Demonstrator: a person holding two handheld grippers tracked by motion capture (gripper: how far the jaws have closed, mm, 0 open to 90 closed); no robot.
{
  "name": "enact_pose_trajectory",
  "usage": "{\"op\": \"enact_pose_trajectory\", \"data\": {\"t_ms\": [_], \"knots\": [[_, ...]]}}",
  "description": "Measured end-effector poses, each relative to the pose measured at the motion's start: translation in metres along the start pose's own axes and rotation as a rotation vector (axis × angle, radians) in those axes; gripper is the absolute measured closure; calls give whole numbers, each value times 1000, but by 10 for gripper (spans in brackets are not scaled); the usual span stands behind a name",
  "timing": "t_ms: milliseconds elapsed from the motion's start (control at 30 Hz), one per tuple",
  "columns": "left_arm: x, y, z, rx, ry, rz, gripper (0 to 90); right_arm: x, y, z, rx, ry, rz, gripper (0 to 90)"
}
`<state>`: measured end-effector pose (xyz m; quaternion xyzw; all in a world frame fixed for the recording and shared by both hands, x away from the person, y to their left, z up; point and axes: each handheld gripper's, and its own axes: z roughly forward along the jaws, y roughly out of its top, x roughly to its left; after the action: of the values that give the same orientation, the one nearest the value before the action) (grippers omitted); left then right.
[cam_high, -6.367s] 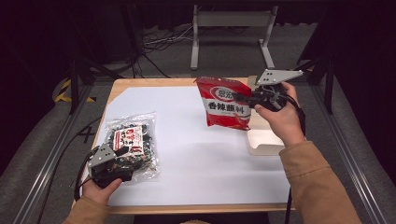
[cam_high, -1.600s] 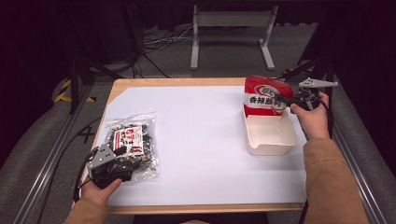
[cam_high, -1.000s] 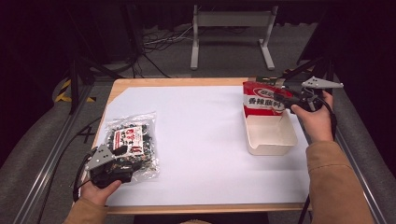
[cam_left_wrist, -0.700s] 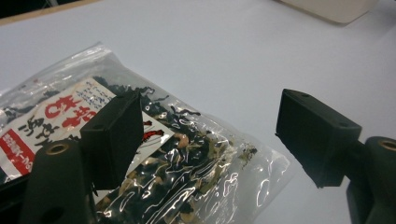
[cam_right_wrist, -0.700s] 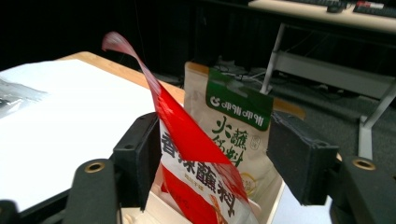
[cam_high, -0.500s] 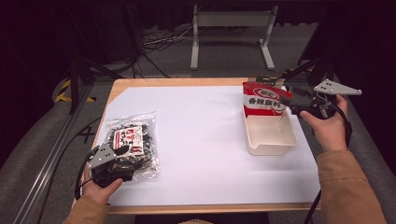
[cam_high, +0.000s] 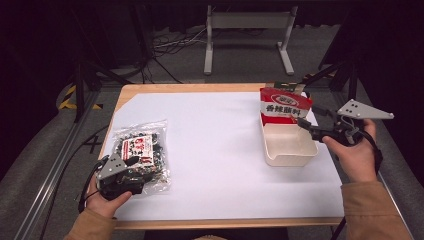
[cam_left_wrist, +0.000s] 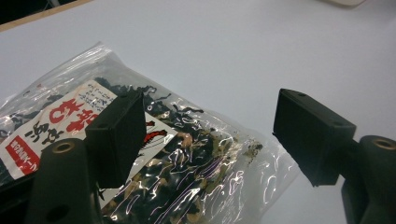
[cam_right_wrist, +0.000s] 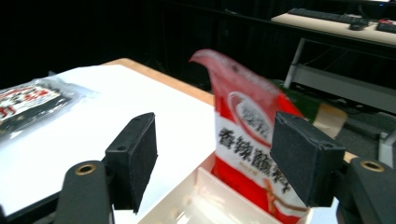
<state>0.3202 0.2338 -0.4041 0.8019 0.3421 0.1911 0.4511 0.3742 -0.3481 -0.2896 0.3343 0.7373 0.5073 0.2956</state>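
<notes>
A red snack packet (cam_high: 283, 106) (cam_right_wrist: 252, 140) leans upright against the far end of a white rectangular tray (cam_high: 290, 146) at the table's right. My right gripper (cam_high: 306, 127) (cam_right_wrist: 215, 163) hovers just right of the tray, open, its jaws apart from the packet. At the front left lies a clear bag of dark dried food (cam_high: 141, 152) (cam_left_wrist: 154, 154) with a red and white label. My left gripper (cam_high: 131, 161) (cam_left_wrist: 210, 135) rests over the bag's near end, open, with the bag's corner lying between its jaws.
A white sheet (cam_high: 215, 145) covers the wooden table (cam_high: 150, 91). Beyond the far edge stand a metal frame (cam_high: 247, 30) and floor cables (cam_high: 165, 47). Black stands rise at the left (cam_high: 80, 75) and right (cam_high: 350, 70).
My right gripper carried the red packet to the tray, set it standing in the far end, let go and drew back to the right. The left gripper has stayed put.
</notes>
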Motion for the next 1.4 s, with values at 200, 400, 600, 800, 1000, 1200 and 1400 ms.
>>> {"op": "enact_pose_trajectory", "data": {"t_ms": [200, 400, 600, 800, 1000, 1200, 1400], "knots": [[2, 2, -2, 1, -7, 2, 259, 16, -14, -3, 20, 48, -7, 315], [5, 5, -5, -9, -12, -10, 252, 25, -33, -5, 49, 57, 21, 309], [11, 11, -13, -19, 29, -27, 303, 26, -49, -10, 55, 41, 39, 301], [19, 16, -19, -17, 32, -32, 318, 25, -53, -12, 60, 39, 40, 302], [39, 22, -20, 74, 5, -53, 317, 30, -56, -3, 85, 60, 30, 309], [62, 25, -28, 82, 77, -108, 320, 38, -53, 5, 82, 89, 12, 309], [81, 25, -24, 129, 140, -176, 325, 46, -51, 13, 93, 114, -11, 306]]}}
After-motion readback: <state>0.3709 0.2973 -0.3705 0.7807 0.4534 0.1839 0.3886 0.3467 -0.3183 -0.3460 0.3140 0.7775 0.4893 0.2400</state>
